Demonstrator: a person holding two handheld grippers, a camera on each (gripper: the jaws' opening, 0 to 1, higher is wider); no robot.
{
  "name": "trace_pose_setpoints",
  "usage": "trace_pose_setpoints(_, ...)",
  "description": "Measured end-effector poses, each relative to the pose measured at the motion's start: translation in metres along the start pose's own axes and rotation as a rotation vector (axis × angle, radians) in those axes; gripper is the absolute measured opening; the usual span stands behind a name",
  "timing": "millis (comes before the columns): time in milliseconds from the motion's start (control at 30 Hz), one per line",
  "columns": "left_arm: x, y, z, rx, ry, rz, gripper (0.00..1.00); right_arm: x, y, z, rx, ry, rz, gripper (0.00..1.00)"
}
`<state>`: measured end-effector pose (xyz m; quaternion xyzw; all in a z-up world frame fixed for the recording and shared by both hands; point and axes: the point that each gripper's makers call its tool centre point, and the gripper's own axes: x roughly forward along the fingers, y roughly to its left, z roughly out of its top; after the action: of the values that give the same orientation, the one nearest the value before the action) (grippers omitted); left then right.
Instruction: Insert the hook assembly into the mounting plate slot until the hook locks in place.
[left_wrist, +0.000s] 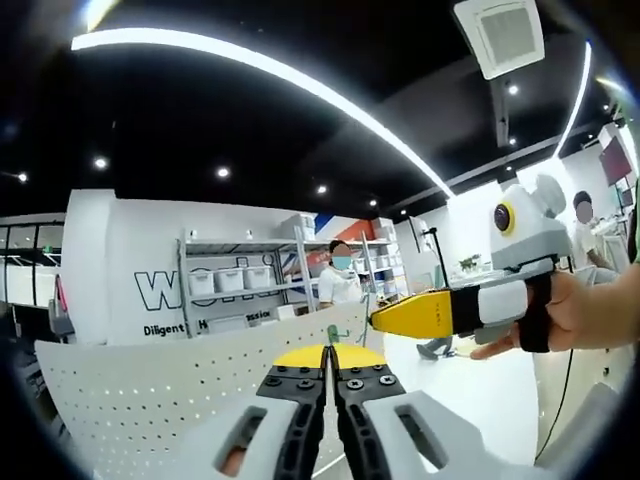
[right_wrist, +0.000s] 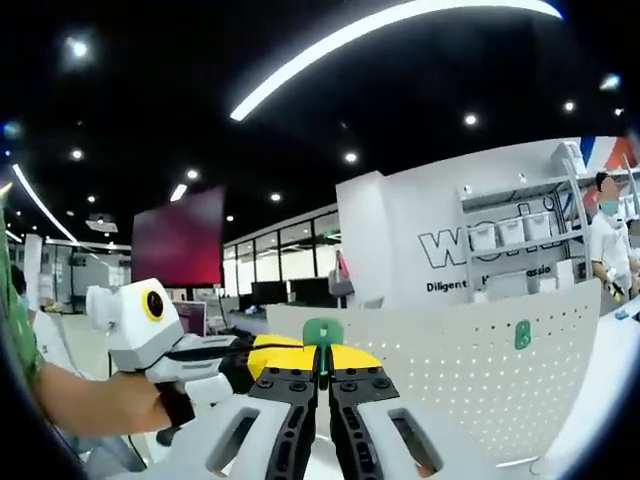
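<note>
my right tool (right_wrist: 323, 375) is clamped on the green hook (right_wrist: 323, 334) before the white pegboard (right_wrist: 470, 370) (second hook (right_wrist: 522, 335) mounted); left tool (left_wrist: 328, 372) pinches a green piece (left_wrist: 331, 335).

The left gripper (left_wrist: 329, 372) is showing pale grey moulded arms with slotted openings, black jaw blocks carrying hex screws, and yellow tips. The right gripper (right_wrist: 322, 371) is wearing the same grey, black and yellow scheme with matching screws. A black strap is wrapping the right hand (left_wrist: 572, 310) against a white grip, and a green sleeve (right_wrist: 18, 330) is covering the left arm.
</note>
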<state>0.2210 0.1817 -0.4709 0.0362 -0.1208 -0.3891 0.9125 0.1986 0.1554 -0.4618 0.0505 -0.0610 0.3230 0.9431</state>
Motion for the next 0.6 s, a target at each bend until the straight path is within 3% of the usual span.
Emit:
trace_pose_setpoints(200,0.006,-0.007,-0.004,-0.015,0.019,-0.04,0.02,0.003,0.008,-0.007,0.0,0.028,0.026,0.01)
trace_pose_setpoints(600,0.003,-0.011,-0.001,-0.073,-0.006,-0.073,0.02,0.001,0.004,-0.009,-0.001,0.043,0.026,0.01)
